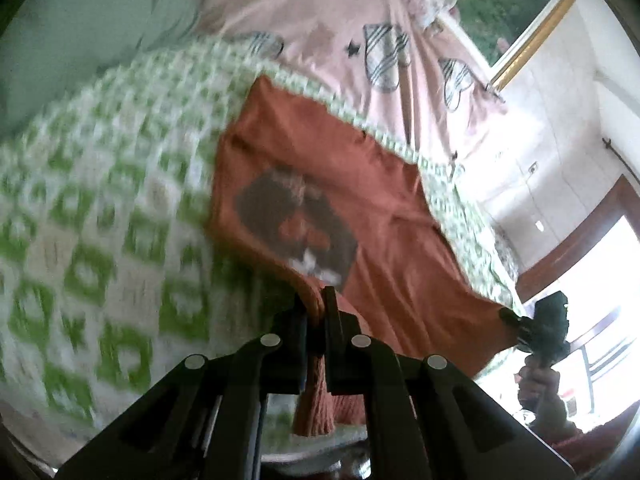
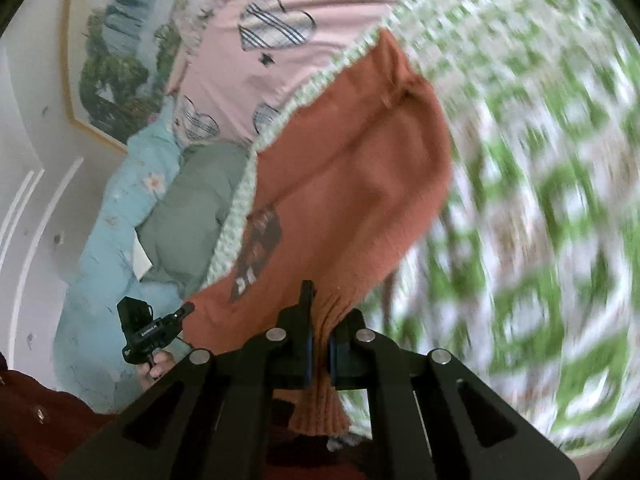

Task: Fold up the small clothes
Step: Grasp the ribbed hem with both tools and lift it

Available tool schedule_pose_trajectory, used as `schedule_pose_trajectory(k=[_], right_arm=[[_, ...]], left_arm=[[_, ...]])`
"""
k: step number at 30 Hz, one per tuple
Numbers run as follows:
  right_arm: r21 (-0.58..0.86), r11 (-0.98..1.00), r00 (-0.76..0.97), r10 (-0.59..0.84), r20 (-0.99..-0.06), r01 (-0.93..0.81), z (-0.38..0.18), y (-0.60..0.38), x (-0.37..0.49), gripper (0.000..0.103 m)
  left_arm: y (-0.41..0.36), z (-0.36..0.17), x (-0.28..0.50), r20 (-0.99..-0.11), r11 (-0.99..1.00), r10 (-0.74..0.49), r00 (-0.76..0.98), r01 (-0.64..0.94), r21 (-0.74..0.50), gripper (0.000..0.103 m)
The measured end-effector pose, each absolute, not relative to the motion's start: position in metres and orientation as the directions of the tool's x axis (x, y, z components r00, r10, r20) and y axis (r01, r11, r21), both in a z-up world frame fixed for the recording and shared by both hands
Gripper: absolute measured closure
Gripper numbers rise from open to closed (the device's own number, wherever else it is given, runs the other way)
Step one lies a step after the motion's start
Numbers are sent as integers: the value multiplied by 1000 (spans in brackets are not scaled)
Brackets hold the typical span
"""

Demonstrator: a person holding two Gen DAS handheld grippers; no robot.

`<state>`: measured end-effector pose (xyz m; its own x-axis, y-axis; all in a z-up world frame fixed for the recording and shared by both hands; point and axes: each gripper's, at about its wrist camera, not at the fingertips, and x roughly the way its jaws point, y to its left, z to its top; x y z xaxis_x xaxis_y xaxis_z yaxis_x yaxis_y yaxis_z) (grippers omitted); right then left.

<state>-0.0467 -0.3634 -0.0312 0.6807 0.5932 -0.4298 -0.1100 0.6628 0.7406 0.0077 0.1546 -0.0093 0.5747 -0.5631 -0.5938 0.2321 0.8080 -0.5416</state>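
Note:
A small rust-orange knitted sweater point(image 1: 380, 208) with a dark picture on its front lies on a green-and-white patterned bedspread point(image 1: 100, 208). My left gripper point(image 1: 314, 304) is shut on one corner of its ribbed hem, which hangs down between the fingers. In the left wrist view the right gripper point(image 1: 508, 314) pinches the other hem corner at the far right. In the right wrist view the sweater point(image 2: 360, 168) stretches away from my right gripper point(image 2: 320, 312), which is shut on ribbed hem. The left gripper point(image 2: 186, 310) shows at the left, clamped on the sweater's edge. The near edge is lifted off the bedspread point(image 2: 540, 200).
A pink quilt point(image 1: 320, 12) with striped hearts lies beyond the sweater. A framed landscape picture point(image 2: 116, 52) hangs on the wall. A light blue flowered pillow point(image 2: 120, 208) and a grey-green cushion point(image 2: 192, 208) rest at the bed's side. A hand point(image 1: 540, 384) holds the right gripper.

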Motion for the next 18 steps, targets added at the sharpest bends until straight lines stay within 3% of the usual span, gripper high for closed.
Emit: schedule_pose_trajectory(k=[7, 18], right_arm=[[704, 697, 743, 542, -392, -137, 11, -378, 25, 97], [633, 773, 769, 433, -469, -50, 27, -412, 185, 97]], left_arm=[[135, 33, 86, -523, 829, -514, 680, 238, -506, 99], [115, 31, 238, -513, 860, -432, 742, 168, -482, 99]])
